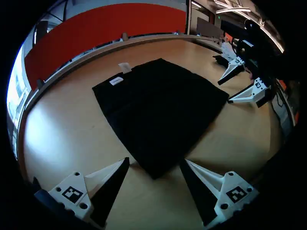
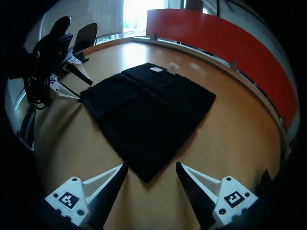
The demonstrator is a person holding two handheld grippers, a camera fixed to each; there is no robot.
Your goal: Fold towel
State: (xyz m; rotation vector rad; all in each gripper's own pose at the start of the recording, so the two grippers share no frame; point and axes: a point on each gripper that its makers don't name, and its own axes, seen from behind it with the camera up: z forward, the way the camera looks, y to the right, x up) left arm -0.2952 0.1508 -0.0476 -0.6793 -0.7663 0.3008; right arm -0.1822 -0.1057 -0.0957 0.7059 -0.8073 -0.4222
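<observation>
Two open jaws come first. The left gripper (image 1: 153, 160) is spread wide with nothing between its fingers, poised just over a corner of the towel (image 1: 161, 111) on the edge turned away from the red panel (image 1: 103, 30). The right gripper (image 2: 151, 163) is likewise spread and empty at the neighbouring corner of that same edge.

For the fold to be done well, it is judged that each corner should be pinched through all its layers, low against the table (image 1: 57, 130). Both should then be lifted together and carried evenly towards the red panel, so that the edges meet squarely.

The towel is laid flat on the wooden table, short of the red panel. It is black, matte and roughly square, with little wrinkling. A faint ridge is made out across it in the right gripper view, so it may be doubled already. Two pale labels (image 1: 116, 81) are shown at its edge nearest the red panel.
</observation>
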